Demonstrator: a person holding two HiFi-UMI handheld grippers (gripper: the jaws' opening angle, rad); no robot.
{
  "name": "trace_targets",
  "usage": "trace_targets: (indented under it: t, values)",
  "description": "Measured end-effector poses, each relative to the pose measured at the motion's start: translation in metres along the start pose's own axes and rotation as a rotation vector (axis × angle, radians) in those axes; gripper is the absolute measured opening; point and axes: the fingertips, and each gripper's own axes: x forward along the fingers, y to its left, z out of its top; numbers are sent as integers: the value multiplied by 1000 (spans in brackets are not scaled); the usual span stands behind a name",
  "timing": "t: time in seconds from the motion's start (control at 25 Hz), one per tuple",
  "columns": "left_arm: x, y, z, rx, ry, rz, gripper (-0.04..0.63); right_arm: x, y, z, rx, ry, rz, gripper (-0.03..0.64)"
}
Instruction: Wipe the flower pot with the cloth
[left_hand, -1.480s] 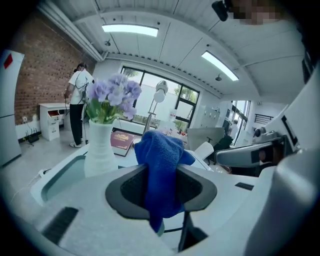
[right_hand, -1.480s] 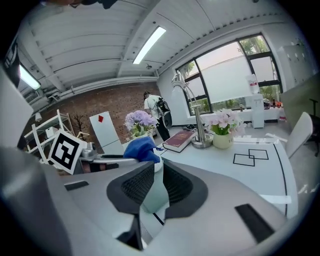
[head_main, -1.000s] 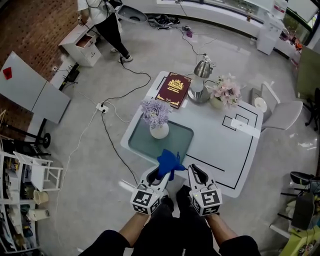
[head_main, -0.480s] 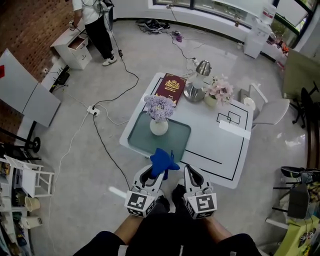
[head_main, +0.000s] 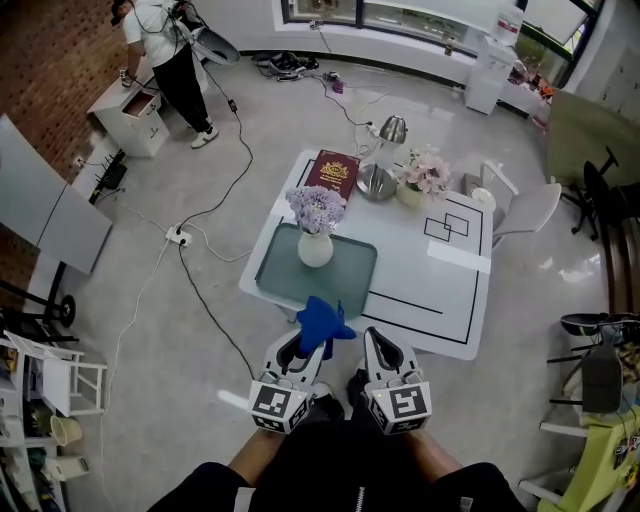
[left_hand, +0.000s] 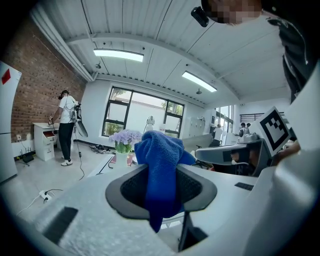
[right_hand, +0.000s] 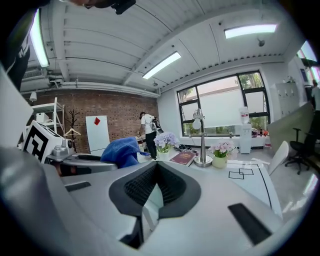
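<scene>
A white flower pot with purple flowers stands on a green mat at the left of the white table. My left gripper is shut on a blue cloth, which it holds just off the table's near edge, short of the pot. In the left gripper view the cloth hangs over the jaws and the pot shows far behind it. My right gripper hangs beside the left one, shut with nothing in it. The right gripper view shows the cloth at its left and the pot ahead.
At the table's far end lie a dark red book, a metal bowl with a kettle behind it, and a second pot with pink flowers. A white chair stands to the right. Cables run over the floor at left, where a person stands.
The head view has pulled back, so the table sits farther up the picture. Both grippers hold the same pose with the cloth. The person at the back has shifted left.
</scene>
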Motion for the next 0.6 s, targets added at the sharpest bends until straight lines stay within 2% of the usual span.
trace_targets:
  t: [0.2,0.6]
  values:
    - [-10,-6,1,-1,-14,5,138,-5,6,-6,38,-6,-23,8]
    - [-28,-8,-2,8,-16,5,138,-9,27,-4,23,-25,-15,9]
